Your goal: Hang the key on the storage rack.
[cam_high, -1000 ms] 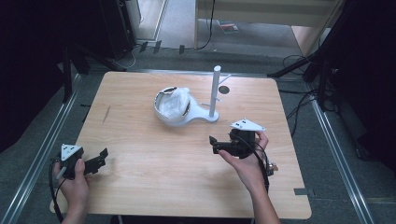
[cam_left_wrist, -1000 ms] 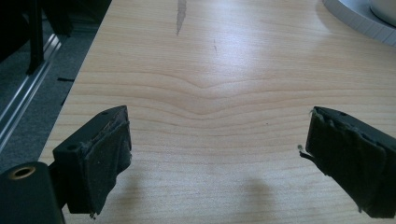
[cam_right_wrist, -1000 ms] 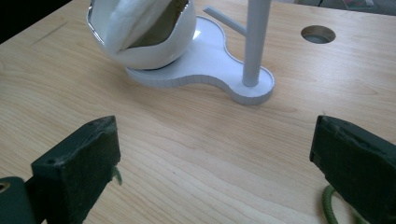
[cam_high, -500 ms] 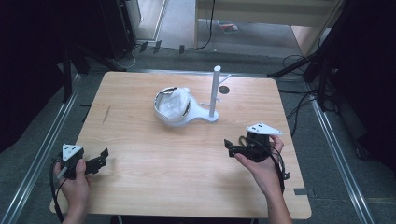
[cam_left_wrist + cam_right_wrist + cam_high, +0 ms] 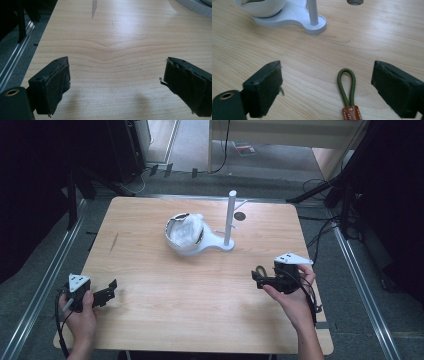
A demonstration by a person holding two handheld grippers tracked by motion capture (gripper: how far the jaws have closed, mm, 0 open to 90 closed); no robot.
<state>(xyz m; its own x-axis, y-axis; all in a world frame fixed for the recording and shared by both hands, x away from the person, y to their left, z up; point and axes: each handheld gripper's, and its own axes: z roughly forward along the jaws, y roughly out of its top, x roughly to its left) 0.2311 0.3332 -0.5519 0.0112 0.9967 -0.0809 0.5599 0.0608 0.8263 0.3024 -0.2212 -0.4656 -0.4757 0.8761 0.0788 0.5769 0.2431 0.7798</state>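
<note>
Right gripper (image 5: 325,90) held low over the wooden surface (image 5: 200,320) at the near right, jaws spread wide and empty, a green cord loop (image 5: 347,86) lying flat on the wood between them. Loop closed end pointing away toward the white stand (image 5: 294,18), near end gathered in a reddish-brown tag (image 5: 350,113) at the bottom edge of the right gripper view. Loop nearer the right-hand jaw than the left-hand one, touching neither. In the high view, same loop (image 5: 260,270) seen just off the tips of the right gripper (image 5: 260,279), well apart from the stand (image 5: 220,242). Stand set at the middle of the far half: flat base, upright post (image 5: 231,215) with a short side peg near its top, and a white bowl-shaped part (image 5: 185,234) with crumpled white material on the base's left end. Judged likely that the peg serves as a hanger for the loop, hence the jaws lined up along the cord's length for a pinch across it. Grip not yet made; jaws would need centring on the cord first, since the offset could push it sideways. Left gripper (image 5: 111,287) parked at the near left corner, close to the edge, jaws wide with bare wood between them in the left gripper view (image 5: 116,82), apparently kept clear of the work. Dark round hole (image 5: 240,216) in the surface just beyond the post.
</note>
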